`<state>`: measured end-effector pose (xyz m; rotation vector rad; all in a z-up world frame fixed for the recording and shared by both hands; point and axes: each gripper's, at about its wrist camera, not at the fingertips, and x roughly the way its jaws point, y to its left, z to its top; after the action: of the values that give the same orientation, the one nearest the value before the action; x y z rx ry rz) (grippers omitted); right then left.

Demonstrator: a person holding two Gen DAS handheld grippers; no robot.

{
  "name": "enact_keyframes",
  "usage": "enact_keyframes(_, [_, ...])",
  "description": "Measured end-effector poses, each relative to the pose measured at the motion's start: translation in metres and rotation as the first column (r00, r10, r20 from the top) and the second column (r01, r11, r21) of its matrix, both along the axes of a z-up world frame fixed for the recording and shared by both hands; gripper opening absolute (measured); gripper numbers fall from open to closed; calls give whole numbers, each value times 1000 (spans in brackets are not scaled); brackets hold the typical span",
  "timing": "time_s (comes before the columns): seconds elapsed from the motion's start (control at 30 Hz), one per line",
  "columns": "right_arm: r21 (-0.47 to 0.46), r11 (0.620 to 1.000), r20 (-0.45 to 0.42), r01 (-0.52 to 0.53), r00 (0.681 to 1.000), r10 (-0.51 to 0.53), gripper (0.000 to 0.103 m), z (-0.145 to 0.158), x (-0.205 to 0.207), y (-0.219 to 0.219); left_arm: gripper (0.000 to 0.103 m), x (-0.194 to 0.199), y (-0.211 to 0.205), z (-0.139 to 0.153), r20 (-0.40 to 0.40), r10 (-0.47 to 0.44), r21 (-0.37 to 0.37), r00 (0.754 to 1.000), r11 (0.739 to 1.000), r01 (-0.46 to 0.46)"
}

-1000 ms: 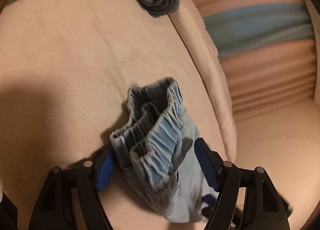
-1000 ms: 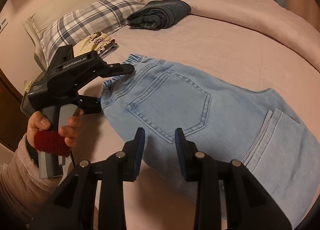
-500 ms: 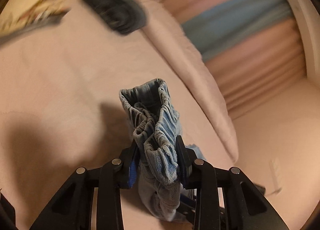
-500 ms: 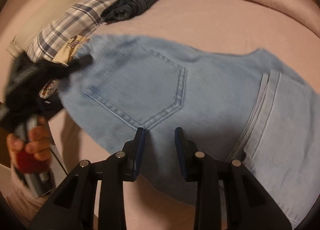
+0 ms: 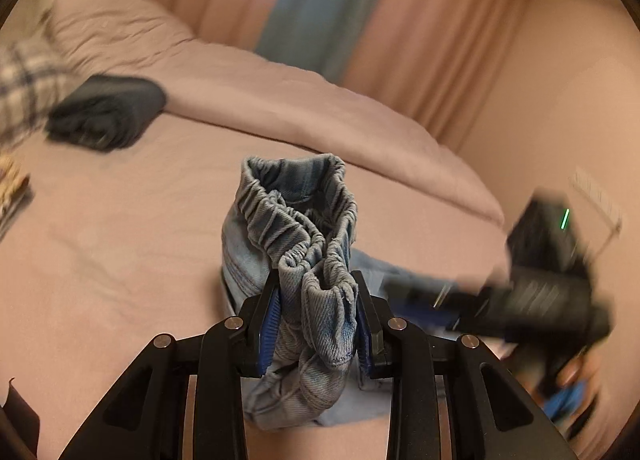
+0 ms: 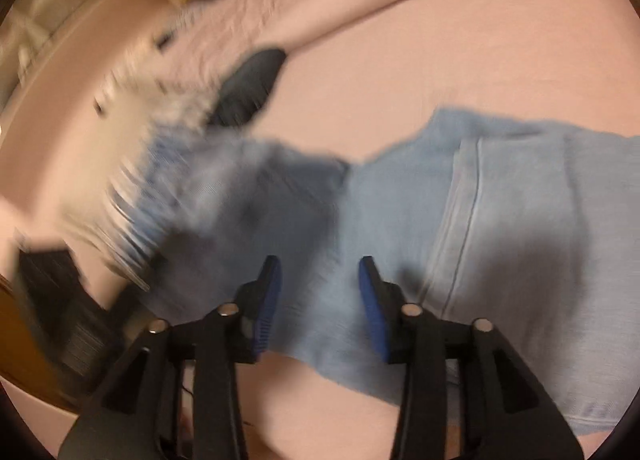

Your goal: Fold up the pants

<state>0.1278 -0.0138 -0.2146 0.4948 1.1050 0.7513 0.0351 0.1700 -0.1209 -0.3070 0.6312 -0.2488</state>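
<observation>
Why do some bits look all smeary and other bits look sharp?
Left wrist view: the waistband in the left gripper is sharp, while the right gripper and dark pile smear. Right wrist view: almost everything blurs, the jeans most at the left; only the right gripper stays crisp.

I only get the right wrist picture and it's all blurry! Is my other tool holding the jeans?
Observer: Yes. In the left wrist view the left tool is shut on the bunched elastic waistband of the jeans.
Operator: Is the waistband lying on the bed?
Observer: No, it stands up between the fingers, above the pink bed.
Operator: What's behind it?
Observer: Pink curtains with a blue stripe, which your view doesn't show.
Operator: Is my right tool in that picture?
Observer: Yes, the right tool appears as a dark blur at the right edge, low beside the jeans; in your view it is open.
</observation>
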Motion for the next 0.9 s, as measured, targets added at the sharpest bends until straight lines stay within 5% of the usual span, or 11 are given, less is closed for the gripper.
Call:
enact_keyframes(0.13, [93, 996, 27, 16, 999, -19, 68, 34, 0, -14, 31, -5, -30, -4, -2, -57, 101, 998, 993, 57])
enact_keyframes(0.37, [-101, 993, 96, -60, 993, 70, 69, 64, 4, 20, 31, -9, -52, -16, -21, -85, 187, 996, 978, 87])
enact_keyframes(0.67, [-249, 965, 77, -80, 992, 102, 69, 58, 23, 36, 31, -10, -62, -19, -32, -86, 236, 996, 967, 92])
enact_keyframes(0.9, [-215, 973, 21, -89, 995, 95, 36, 44, 35, 27, 31, -7, -63, -19, -53, -79, 235, 995, 968, 89])
